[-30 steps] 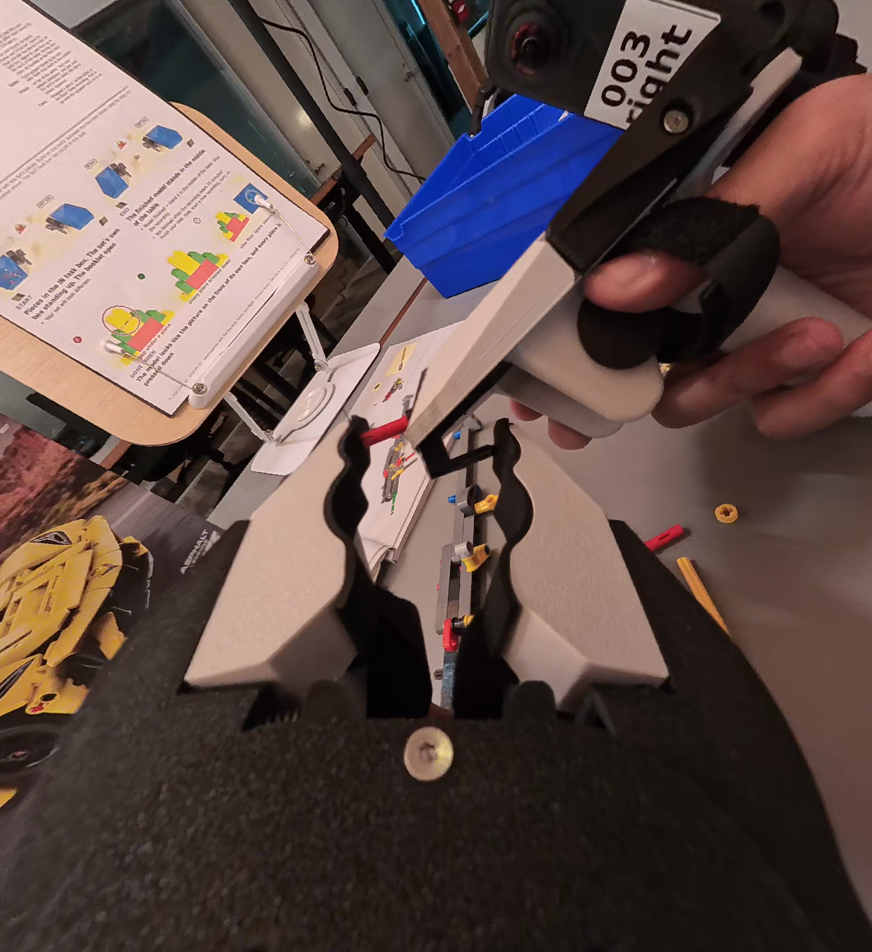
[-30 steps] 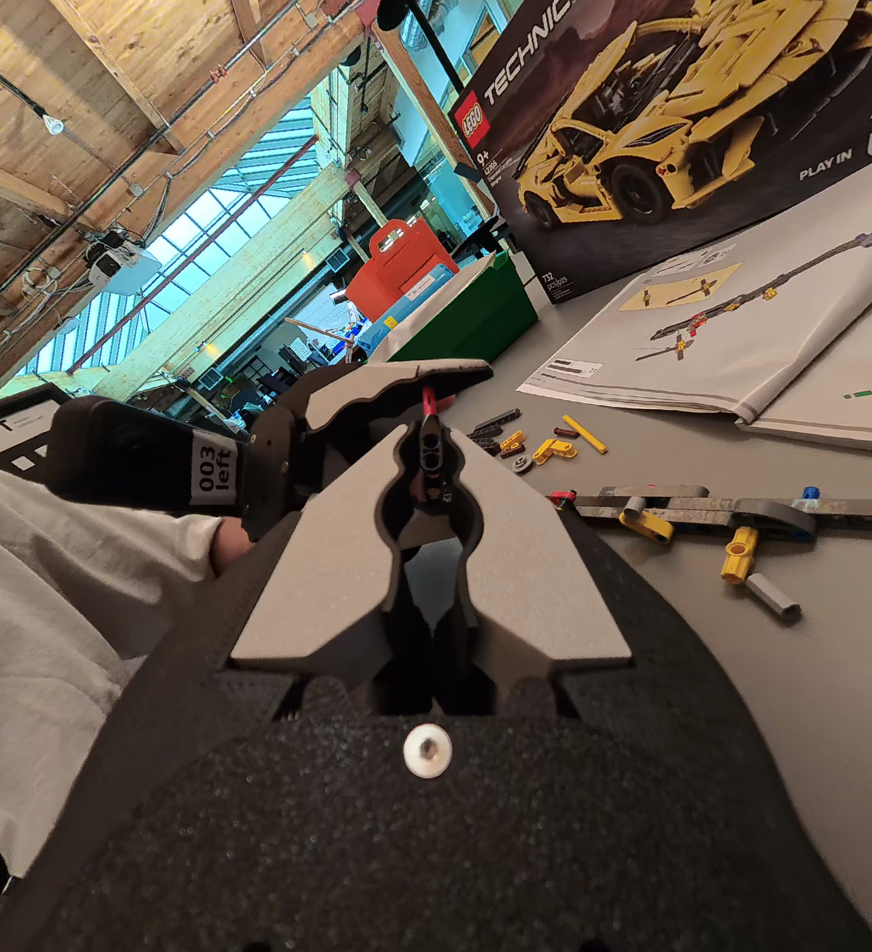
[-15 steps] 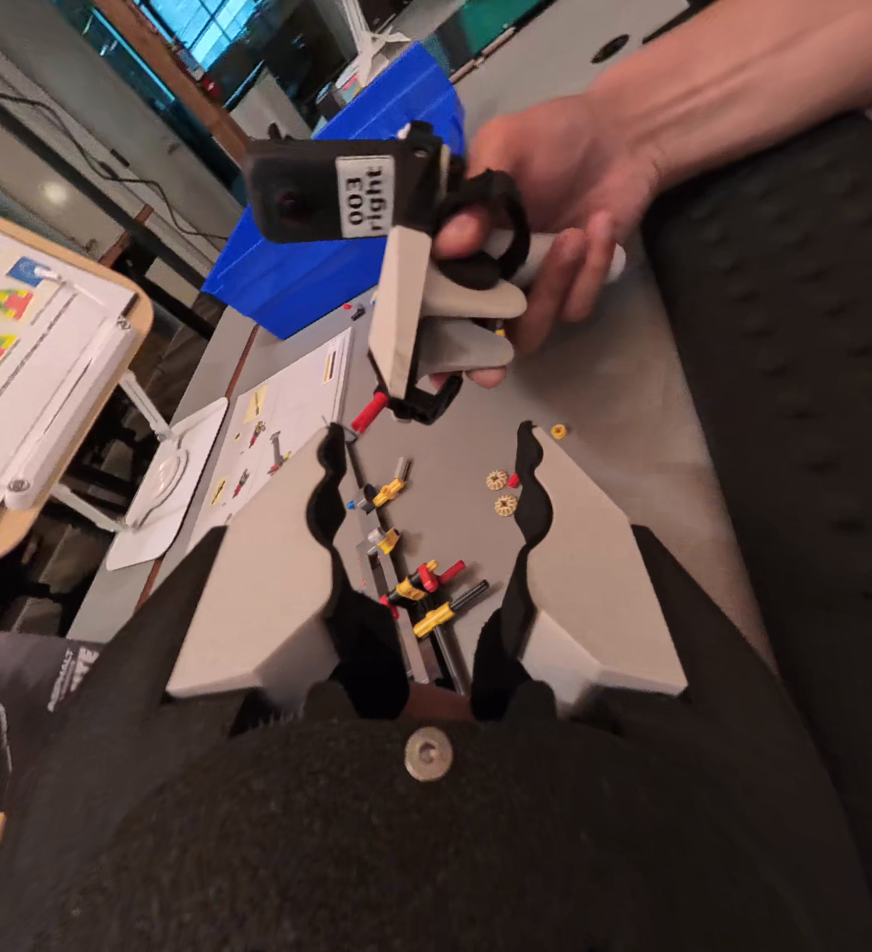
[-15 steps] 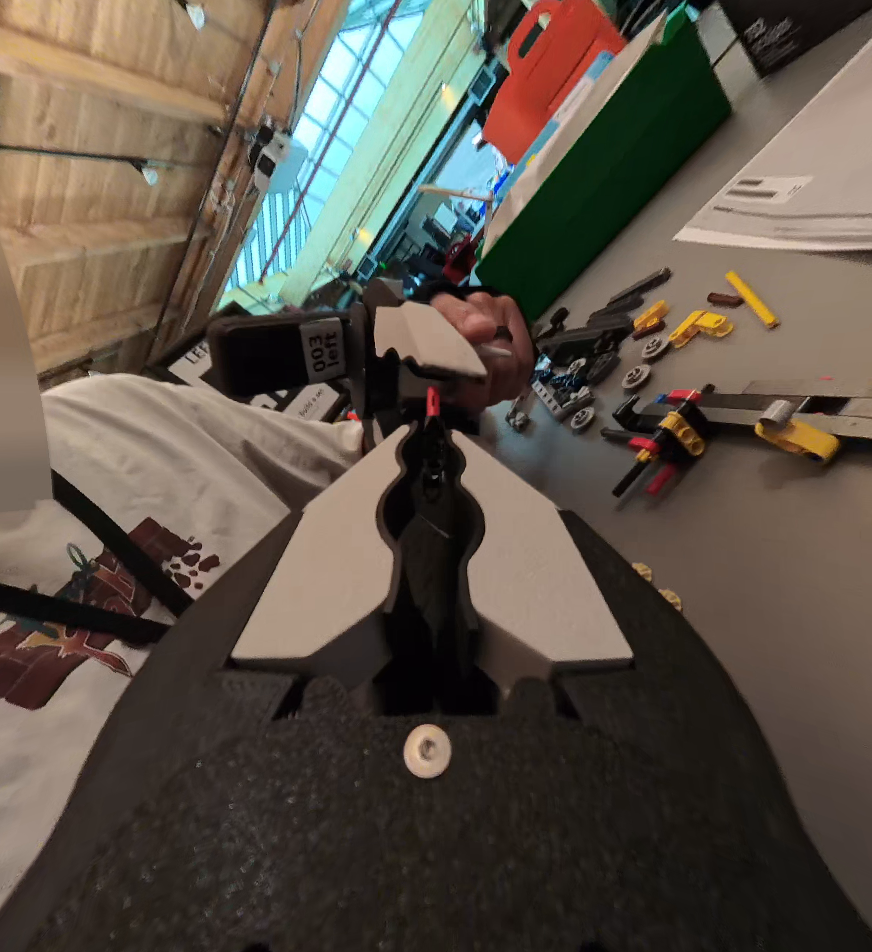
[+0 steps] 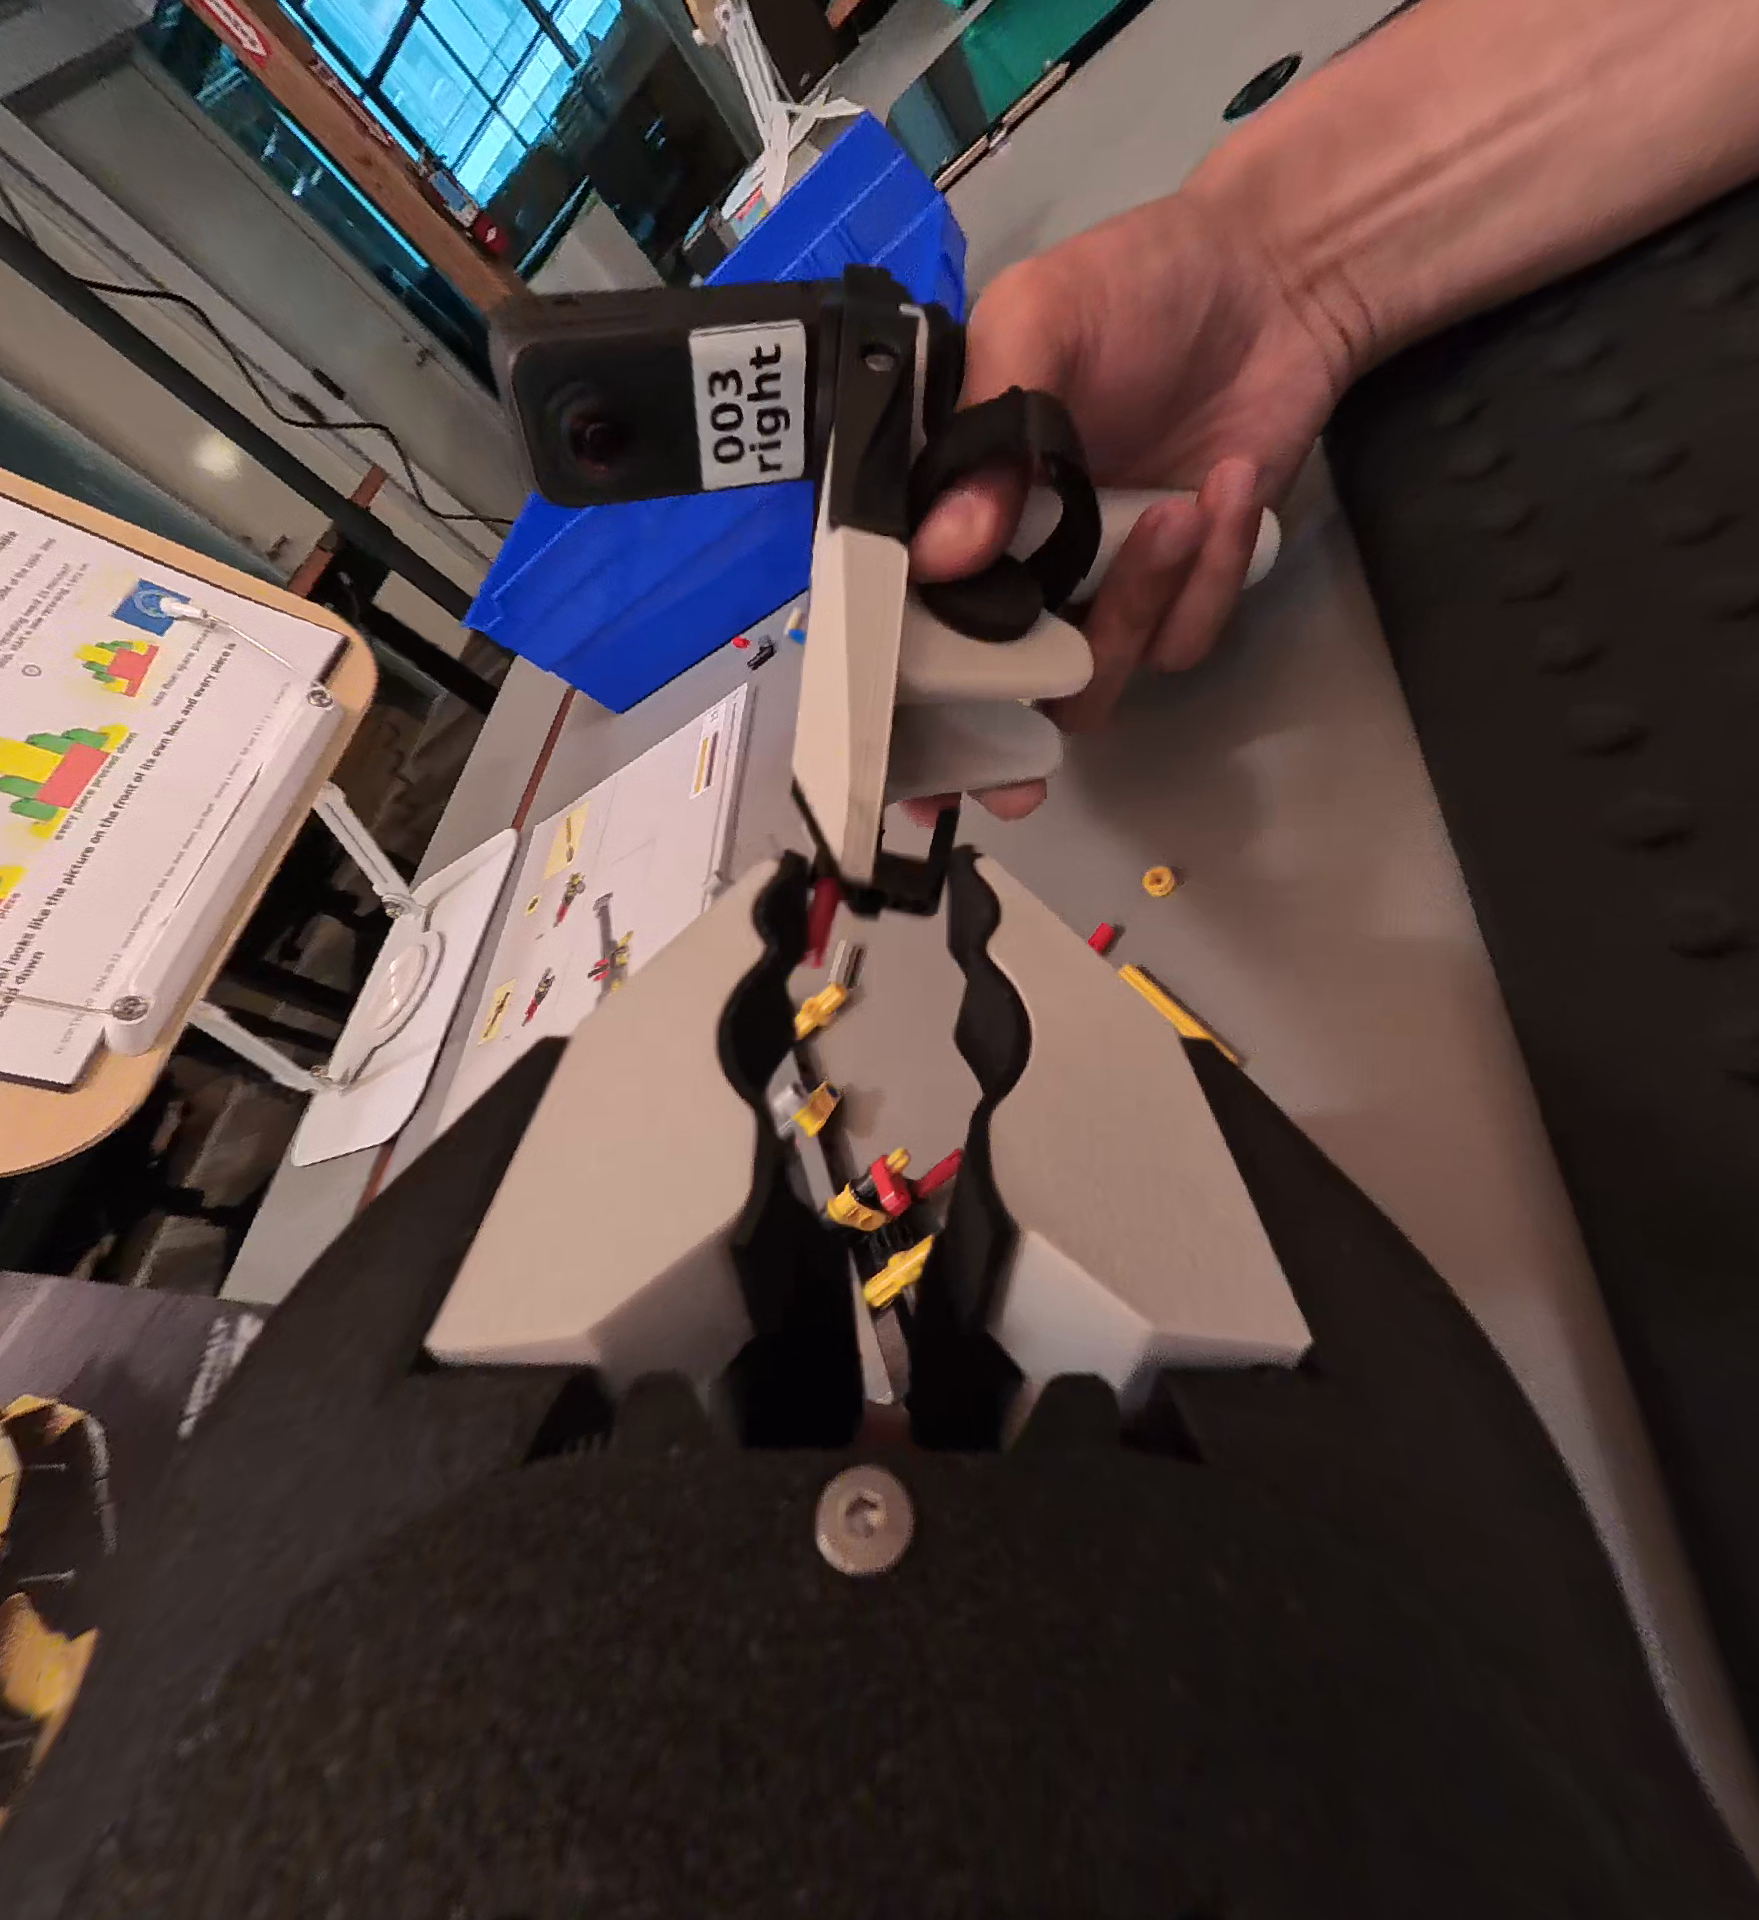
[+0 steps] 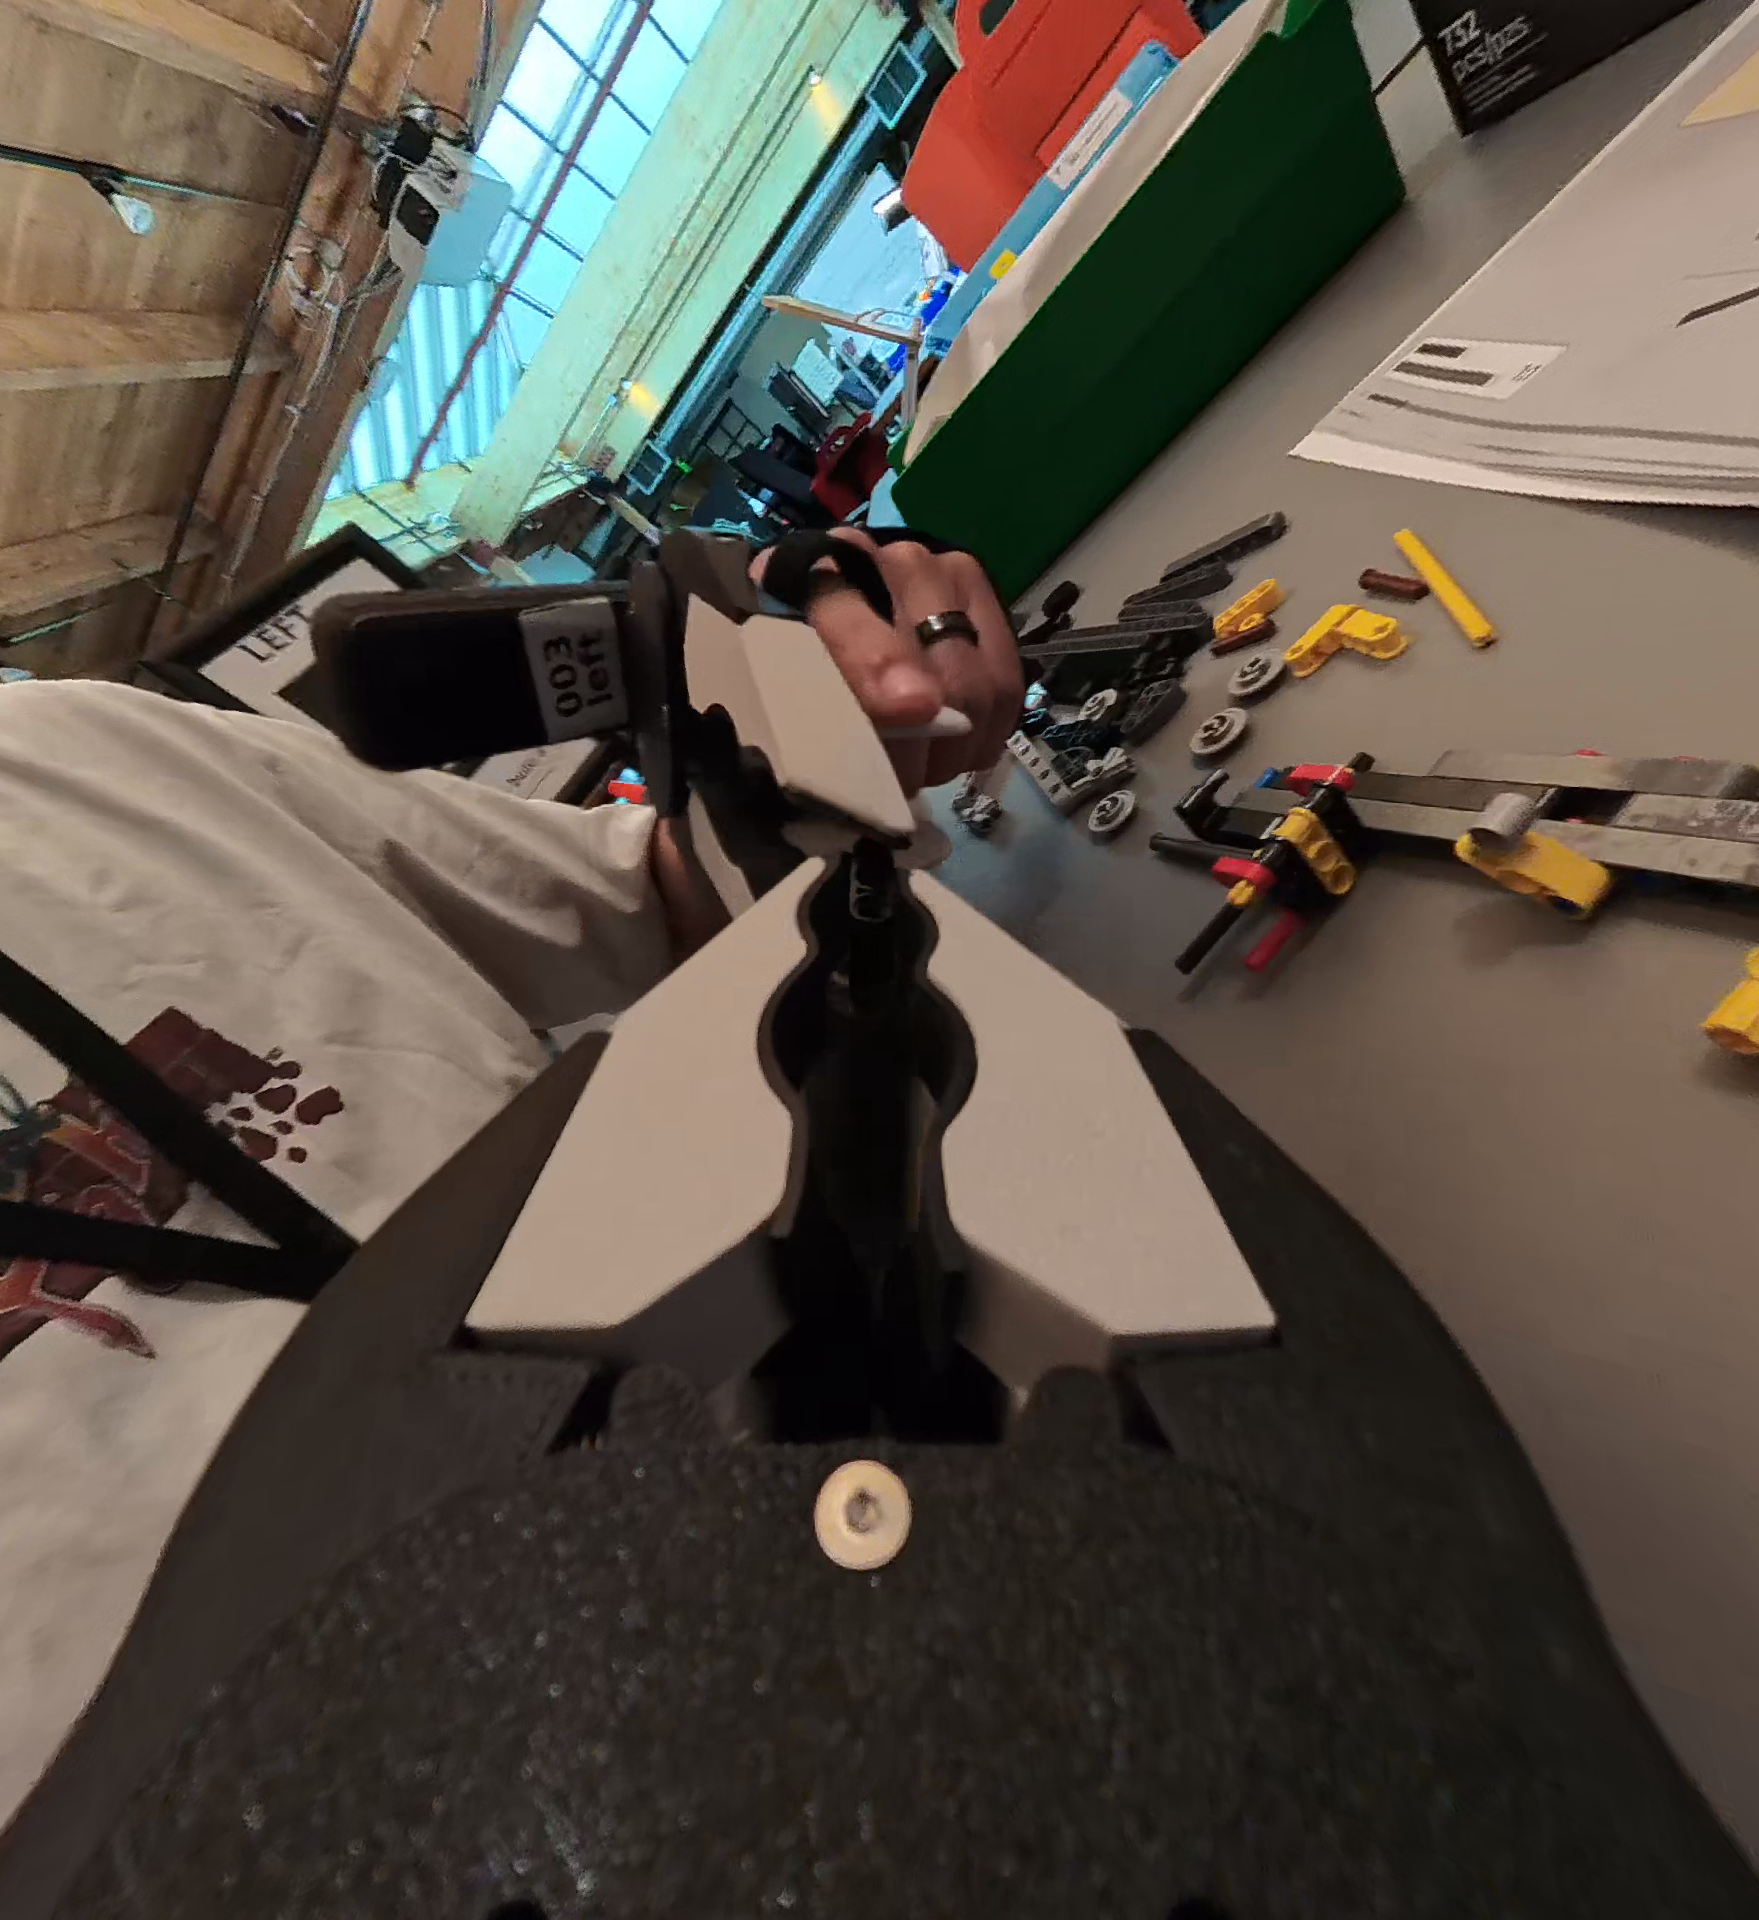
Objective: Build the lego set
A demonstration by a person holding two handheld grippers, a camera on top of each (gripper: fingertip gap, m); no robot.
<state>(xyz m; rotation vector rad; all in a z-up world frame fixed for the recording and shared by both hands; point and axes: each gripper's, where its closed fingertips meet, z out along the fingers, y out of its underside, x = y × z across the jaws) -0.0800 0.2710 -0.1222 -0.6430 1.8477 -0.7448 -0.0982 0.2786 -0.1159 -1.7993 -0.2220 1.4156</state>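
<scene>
Handover looks underway: right gripper (image 6: 862, 894) pinches a black piece (image 5: 901, 883) with a red pin (image 5: 821, 906) between the parted, empty fingers of the left gripper (image 5: 870, 883), which must next close squarely.

My left gripper (image 5: 870, 914) has matt, finely grained grey plastic fingers (image 5: 636, 1122) on a rough, foam-like black body with a bright metal screw (image 5: 862, 1519). Beneath it I note a smooth, matt grey table (image 5: 1301, 914) and glossy plastic pieces (image 5: 880, 1195). Left of it: a paper booklet (image 5: 626, 894), a wooden board (image 5: 75, 1091). Behind my right gripper (image 6: 870, 883), white cloth (image 6: 283, 883).
</scene>
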